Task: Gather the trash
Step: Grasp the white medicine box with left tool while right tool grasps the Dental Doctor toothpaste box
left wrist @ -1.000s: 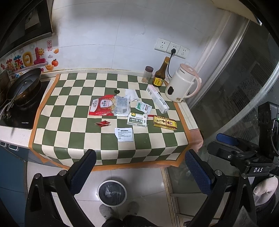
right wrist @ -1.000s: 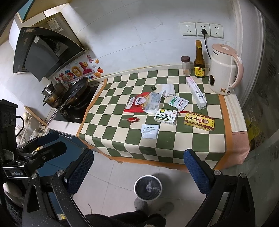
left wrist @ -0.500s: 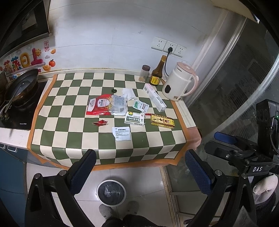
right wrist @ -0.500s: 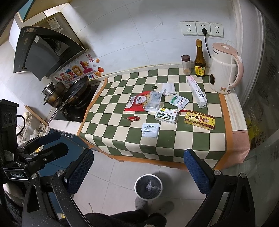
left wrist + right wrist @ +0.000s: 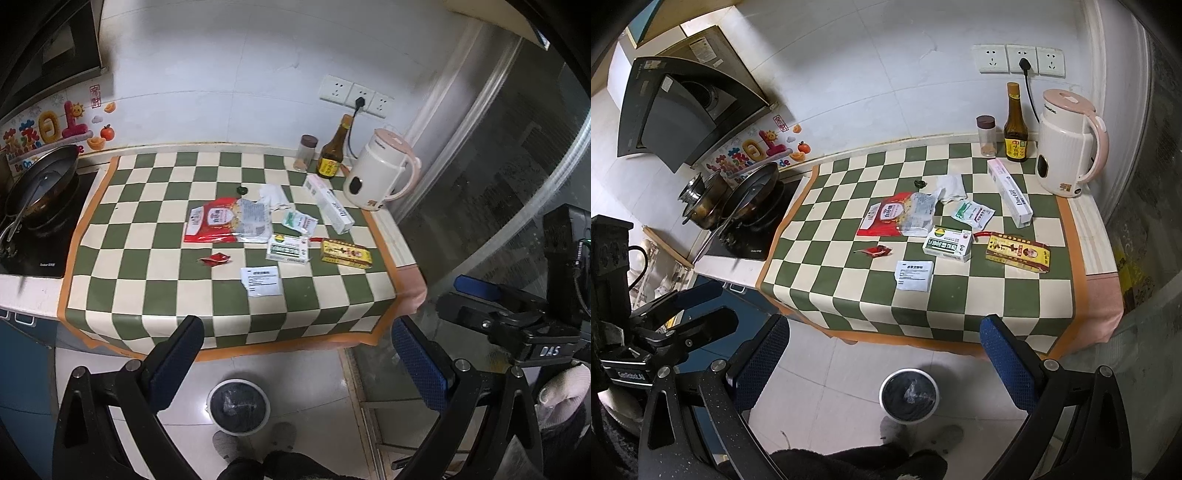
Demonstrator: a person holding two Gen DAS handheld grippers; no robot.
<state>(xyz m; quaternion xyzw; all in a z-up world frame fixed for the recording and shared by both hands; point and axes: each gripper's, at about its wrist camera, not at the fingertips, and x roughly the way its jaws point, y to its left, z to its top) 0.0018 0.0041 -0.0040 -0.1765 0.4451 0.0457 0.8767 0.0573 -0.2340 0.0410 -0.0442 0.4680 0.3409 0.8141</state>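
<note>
"Doctor" is read on the long white box (image 5: 1010,192), laid with its long axis from the tabletop's (image 5: 1027,295) back edge toward its right edge. Both the left gripper (image 5: 295,363) and right gripper (image 5: 882,360) are held with jaws spread, empty. The view is slightly nearer the tabletop than before.

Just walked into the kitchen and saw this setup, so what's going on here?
A person is holding two grippers above the floor, short of the counter, about to clear trash. Both the left gripper and the right gripper have their jaws open and empty. Wrappers and boxes, such as the red snack bag and the white leaflet, lie untouched on the checkered cloth. A lined trash bin waits on the floor below.
</note>
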